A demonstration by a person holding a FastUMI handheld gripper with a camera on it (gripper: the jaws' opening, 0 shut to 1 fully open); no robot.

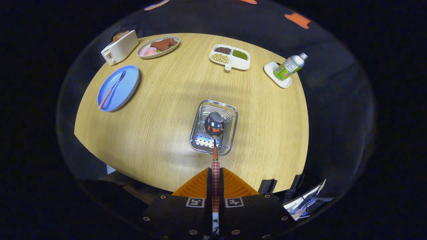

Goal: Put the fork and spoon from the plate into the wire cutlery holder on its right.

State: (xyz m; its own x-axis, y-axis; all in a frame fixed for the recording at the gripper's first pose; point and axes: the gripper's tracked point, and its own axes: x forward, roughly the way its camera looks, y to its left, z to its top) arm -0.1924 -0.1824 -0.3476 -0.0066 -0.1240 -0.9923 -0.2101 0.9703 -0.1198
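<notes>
My gripper (pixel 215 176) is shut on the spoon (pixel 214 128), both fingers pressing its red-checked handle. The spoon points straight ahead, its shiny bowl hanging above the wire cutlery holder (pixel 200 115), a silver basket with a perforated floor in the middle of the round wooden table. Far off to the left lies the blue plate (pixel 128 80). On it rests the fork (pixel 111 90) with a matching red-checked handle, tines pointing away from me.
A white toaster (pixel 120 47) and a plate of meat and vegetables (pixel 158 46) stand beyond the blue plate. A divided white dish of beans (pixel 230 56) sits at the back. A bottle (pixel 289 66) leans on a small white tray (pixel 272 71) at the right.
</notes>
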